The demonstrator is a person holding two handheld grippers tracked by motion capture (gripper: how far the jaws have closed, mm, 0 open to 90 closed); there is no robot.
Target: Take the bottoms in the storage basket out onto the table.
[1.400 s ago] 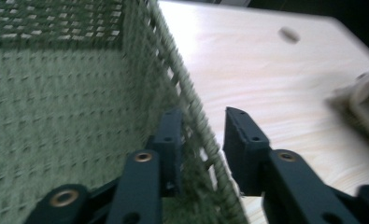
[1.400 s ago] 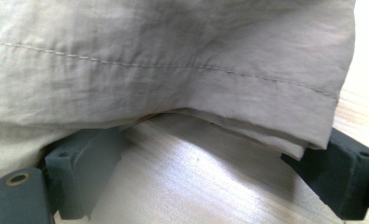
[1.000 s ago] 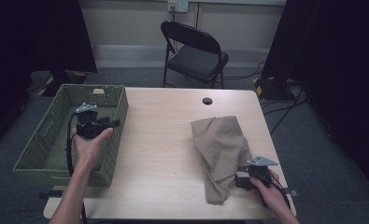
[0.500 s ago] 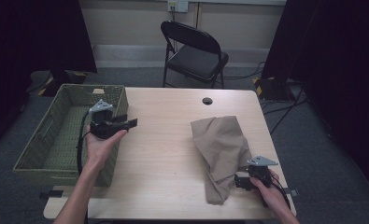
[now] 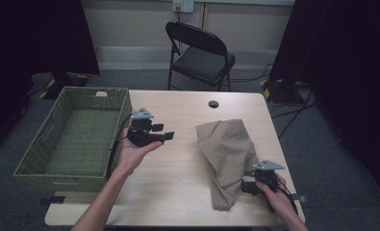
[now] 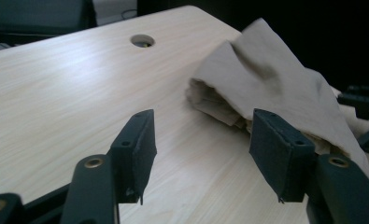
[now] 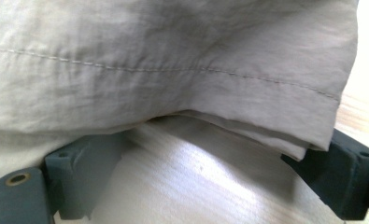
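Tan cloth (image 5: 226, 149) could slip away: the right gripper (image 5: 249, 185) and left gripper (image 5: 164, 133) are both spread, pinching nothing.

**Two black handheld grippers, bare forearms**

The left black plastic two-jaw gripper (image 5: 155, 137), seen beside the green woven basket (image 5: 57, 144), carries a grey three-cornered plate on top and a black cable looping from its body. Its jaws are flat, matte black blocks with brass-ringed screw holes on the arms behind them. The right black gripper (image 5: 249, 185), far from the basket, has the same grey plate and a black cable. Both forearms are bare, no sleeves.
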